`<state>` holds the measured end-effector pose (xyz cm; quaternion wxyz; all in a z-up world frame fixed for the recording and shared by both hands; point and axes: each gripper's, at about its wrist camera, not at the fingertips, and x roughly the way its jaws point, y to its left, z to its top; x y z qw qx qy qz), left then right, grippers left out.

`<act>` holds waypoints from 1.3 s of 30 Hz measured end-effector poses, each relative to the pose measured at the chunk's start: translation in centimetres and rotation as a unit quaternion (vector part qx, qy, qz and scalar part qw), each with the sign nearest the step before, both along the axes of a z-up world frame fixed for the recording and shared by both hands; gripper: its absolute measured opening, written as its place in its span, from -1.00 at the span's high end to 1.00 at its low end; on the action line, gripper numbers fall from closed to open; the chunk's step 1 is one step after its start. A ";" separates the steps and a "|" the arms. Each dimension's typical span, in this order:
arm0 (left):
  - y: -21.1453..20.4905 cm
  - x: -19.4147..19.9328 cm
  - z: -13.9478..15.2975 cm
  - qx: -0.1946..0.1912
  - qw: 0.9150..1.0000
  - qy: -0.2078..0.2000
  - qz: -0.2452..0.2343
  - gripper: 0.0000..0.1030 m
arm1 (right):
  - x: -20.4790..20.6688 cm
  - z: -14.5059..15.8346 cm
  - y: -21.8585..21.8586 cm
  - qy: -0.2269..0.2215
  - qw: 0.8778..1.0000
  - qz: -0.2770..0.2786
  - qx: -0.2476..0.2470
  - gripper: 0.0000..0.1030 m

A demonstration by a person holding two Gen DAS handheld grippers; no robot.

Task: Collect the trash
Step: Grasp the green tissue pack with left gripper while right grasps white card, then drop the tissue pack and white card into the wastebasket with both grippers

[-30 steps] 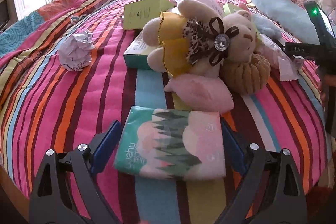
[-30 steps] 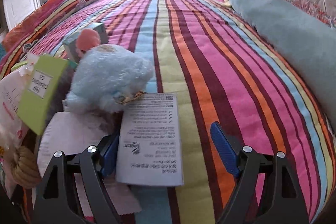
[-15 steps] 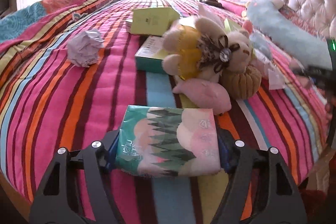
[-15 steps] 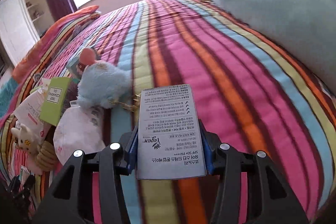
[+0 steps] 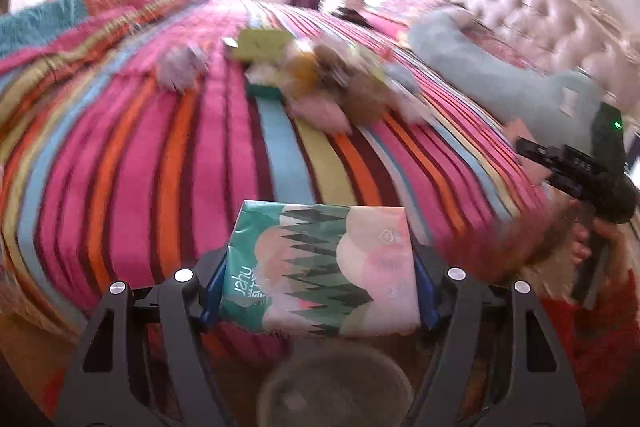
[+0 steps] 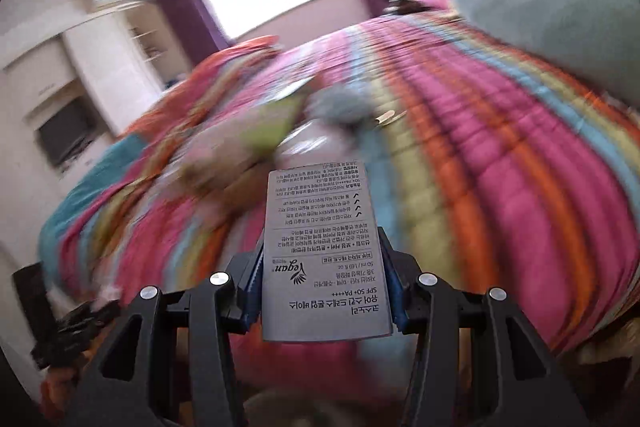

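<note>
The left gripper (image 5: 318,291) has its blue-padded fingers (image 5: 214,285) clamped on both sides of a green-and-pink tissue pack (image 5: 320,267), held above the near edge of the striped bed (image 5: 168,155). The right gripper (image 6: 320,287) pinches a grey printed carton (image 6: 324,267) between its fingers, also clear of the bedspread. Wide bare stripes lie on the near part of the bed. Farther off, a blurred heap of plush toys (image 5: 320,83), a green box (image 5: 260,45) and crumpled paper (image 5: 182,69) is hard to make out. A round rim (image 5: 334,391) below is cut off.
</note>
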<state>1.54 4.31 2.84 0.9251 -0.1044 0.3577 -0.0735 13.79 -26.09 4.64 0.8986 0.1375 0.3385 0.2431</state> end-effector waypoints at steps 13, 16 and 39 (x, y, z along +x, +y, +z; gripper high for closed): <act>-4.3 -4.2 -18.3 -0.005 0.963 0.253 -0.088 -0.36 | -11.3 -18.0 9.2 0.249 0.959 0.116 -0.071 0.09; -4.9 -3.7 -18.8 0.025 0.960 0.260 -0.098 -0.37 | -11.6 -19.6 10.3 0.272 0.949 0.131 -0.087 0.09; -5.4 -4.6 -19.7 0.070 0.960 0.263 -0.071 -0.81 | -12.3 -19.4 10.3 0.242 0.952 0.112 -0.151 -0.48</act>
